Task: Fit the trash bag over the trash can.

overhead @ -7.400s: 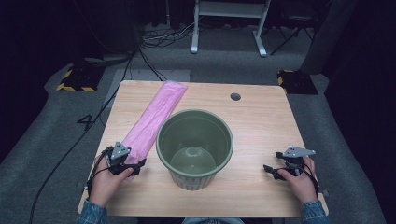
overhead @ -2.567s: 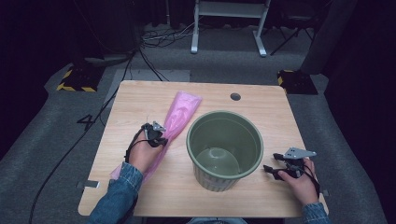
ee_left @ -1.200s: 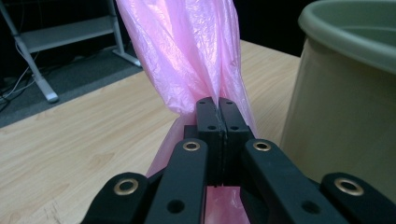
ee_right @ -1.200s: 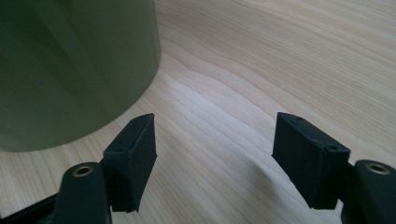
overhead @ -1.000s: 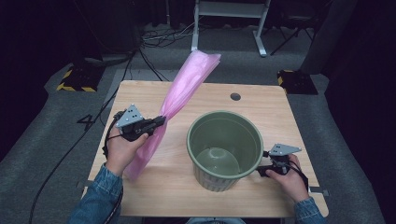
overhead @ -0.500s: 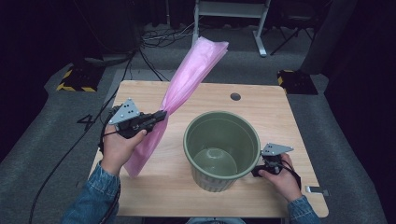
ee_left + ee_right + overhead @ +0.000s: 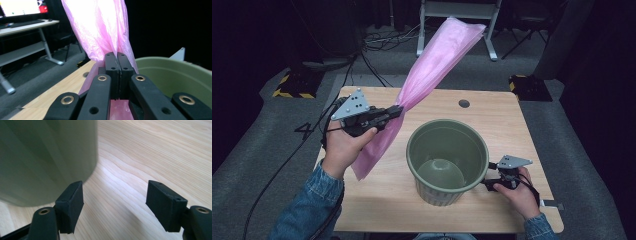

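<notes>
Left gripper (image 7: 394, 111), jaws clamped on the pink bag (image 7: 437, 60), has lifted it higher, upper centre, ready for lining the green bin (image 7: 447, 160); right gripper (image 7: 115, 205), jaws apart, waits beside it.

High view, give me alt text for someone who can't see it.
A person's left tool is clamped on a long pink plastic bag, holding it up at a slant above a wooden table. A green bin stands open and upright at the table's middle. The right tool rests low beside the bin's right side, holding nothing.
</notes>
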The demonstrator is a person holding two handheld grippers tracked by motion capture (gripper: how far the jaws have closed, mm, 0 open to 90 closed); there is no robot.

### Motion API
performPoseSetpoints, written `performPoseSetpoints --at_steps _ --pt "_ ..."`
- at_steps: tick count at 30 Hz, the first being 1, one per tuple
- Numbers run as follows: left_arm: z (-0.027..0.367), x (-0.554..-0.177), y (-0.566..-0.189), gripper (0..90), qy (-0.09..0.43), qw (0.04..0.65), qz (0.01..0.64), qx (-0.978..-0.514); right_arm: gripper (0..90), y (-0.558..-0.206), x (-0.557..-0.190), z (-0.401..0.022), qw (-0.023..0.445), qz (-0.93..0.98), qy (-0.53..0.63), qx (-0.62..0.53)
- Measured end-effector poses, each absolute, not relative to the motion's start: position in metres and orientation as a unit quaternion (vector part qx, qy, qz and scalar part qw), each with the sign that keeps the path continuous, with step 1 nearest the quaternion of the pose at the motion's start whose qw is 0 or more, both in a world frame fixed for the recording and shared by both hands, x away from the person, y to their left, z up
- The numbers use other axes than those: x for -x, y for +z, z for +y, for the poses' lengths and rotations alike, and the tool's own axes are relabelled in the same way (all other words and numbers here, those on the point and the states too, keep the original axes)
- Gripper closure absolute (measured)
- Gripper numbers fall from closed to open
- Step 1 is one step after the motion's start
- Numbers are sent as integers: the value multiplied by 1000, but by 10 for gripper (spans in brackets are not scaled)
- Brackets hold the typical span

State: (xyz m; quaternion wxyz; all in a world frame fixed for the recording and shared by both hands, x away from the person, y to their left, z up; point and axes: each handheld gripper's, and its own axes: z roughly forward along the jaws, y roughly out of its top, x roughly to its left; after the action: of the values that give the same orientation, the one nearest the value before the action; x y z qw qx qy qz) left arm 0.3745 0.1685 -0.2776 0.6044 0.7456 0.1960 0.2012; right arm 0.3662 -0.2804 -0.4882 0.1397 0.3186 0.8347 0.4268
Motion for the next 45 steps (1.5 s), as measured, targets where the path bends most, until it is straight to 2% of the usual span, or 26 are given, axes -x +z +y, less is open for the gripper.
performPoseSetpoints --at_steps 18,30,45 --pt "98 -374 -241 892 151 640 121 -744 303 -489 -342 -322 164 809 432 -364" --pt "60 -367 -222 892 130 660 86 -735 304 -490 -347 -321 158 811 435 -359" --pt "22 -365 -223 893 100 672 70 -730 304 -488 -356 -320 152 809 443 -355"
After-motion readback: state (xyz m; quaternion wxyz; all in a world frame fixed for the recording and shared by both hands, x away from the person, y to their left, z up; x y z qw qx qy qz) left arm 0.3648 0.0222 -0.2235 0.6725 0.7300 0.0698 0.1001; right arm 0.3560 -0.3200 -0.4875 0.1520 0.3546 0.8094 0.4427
